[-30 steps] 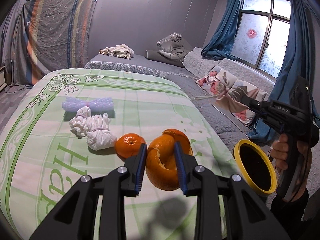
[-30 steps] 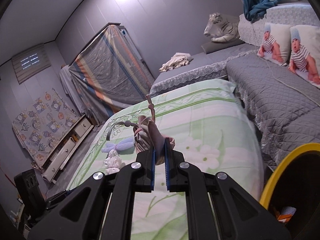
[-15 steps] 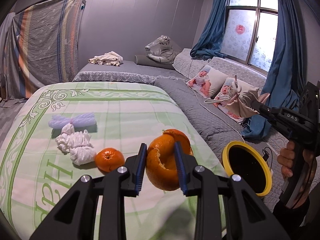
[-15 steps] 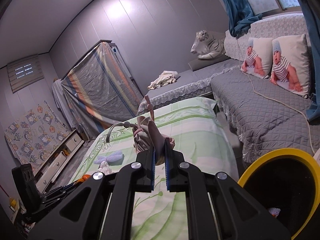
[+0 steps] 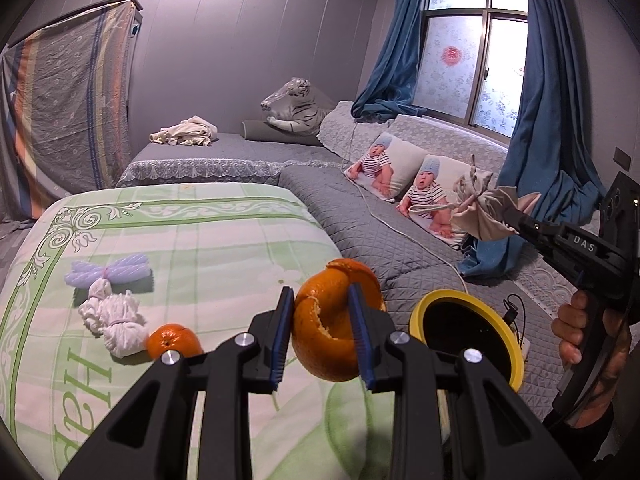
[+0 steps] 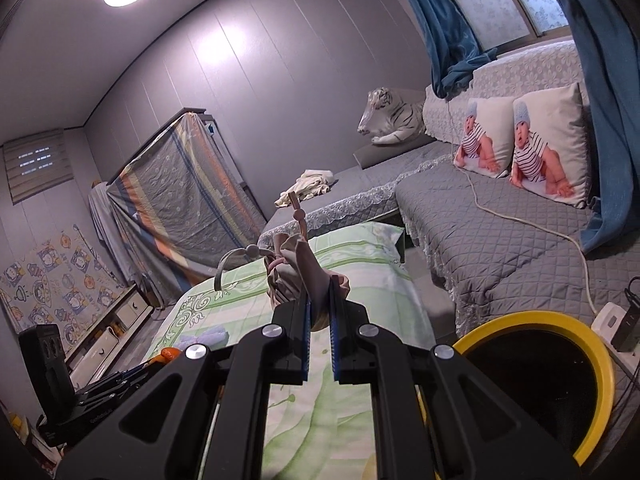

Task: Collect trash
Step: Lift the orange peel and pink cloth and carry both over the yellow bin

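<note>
We have two fisheye views, each looking forward along its gripper's fingers. The left wrist view sits low over the green bedspread, facing the window and grey sofa. The right wrist view faces the covered wardrobe from the bed's edge. Both share the yellow-rimmed bin, toy tiger and baby cushions.

Left gripper clamps curled orange peel above the green-patterned bed cover.
Beyond it sits a round yellow-rimmed black bin; the right gripper pinches a bunched beige cloth.
</note>
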